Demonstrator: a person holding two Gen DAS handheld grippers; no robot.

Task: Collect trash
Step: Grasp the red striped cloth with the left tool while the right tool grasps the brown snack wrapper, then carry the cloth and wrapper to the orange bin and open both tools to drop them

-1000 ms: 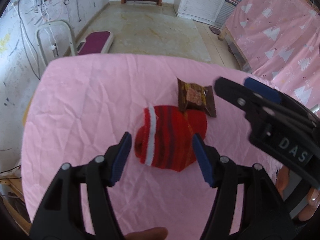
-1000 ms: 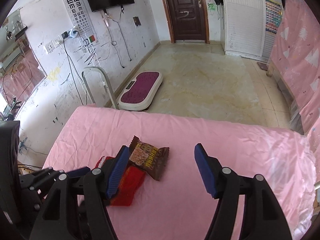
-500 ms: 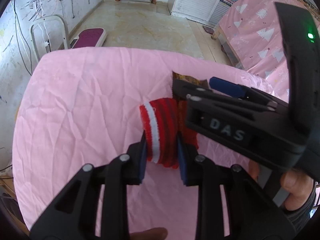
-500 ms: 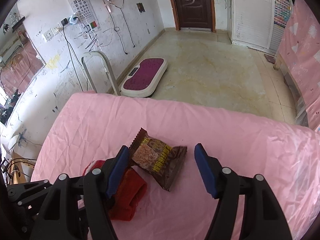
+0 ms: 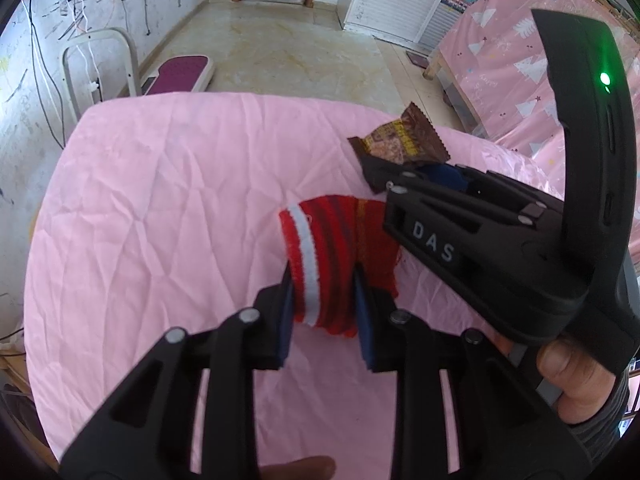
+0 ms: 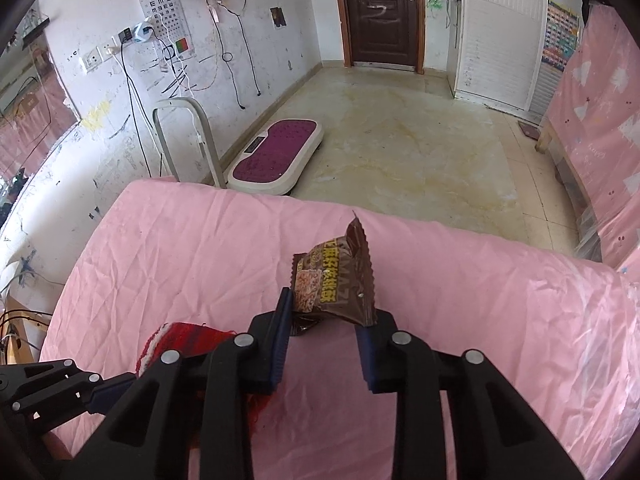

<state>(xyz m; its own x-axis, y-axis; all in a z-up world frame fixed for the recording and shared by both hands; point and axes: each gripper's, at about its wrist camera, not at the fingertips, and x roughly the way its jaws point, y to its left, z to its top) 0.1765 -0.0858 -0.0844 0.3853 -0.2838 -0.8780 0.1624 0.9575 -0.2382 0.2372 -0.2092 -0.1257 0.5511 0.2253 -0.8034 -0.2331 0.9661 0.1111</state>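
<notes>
My left gripper [image 5: 323,300] is shut on a red knitted sock [image 5: 324,252] with a white band and holds it above the pink table cover [image 5: 160,208]. My right gripper [image 6: 322,324] is shut on a brown snack wrapper [image 6: 334,278], which stands up between the blue pads, lifted off the cover. In the left wrist view the right gripper [image 5: 404,168] reaches in from the right with the wrapper [image 5: 400,140] at its tip. In the right wrist view the sock [image 6: 180,340] and the left gripper [image 6: 104,394] show at lower left.
The pink cover [image 6: 480,300] spreads over the whole table, wrinkled. Beyond its far edge lies tiled floor with a purple-topped platform [image 6: 276,156] and a white metal frame [image 6: 188,132]. A pink-draped bed [image 5: 520,60] stands at right.
Both grippers have closed: the left on the red sock, the right on the snack wrapper. Both items have been lifted off the cover, and the right gripper has moved close beside the left.
</notes>
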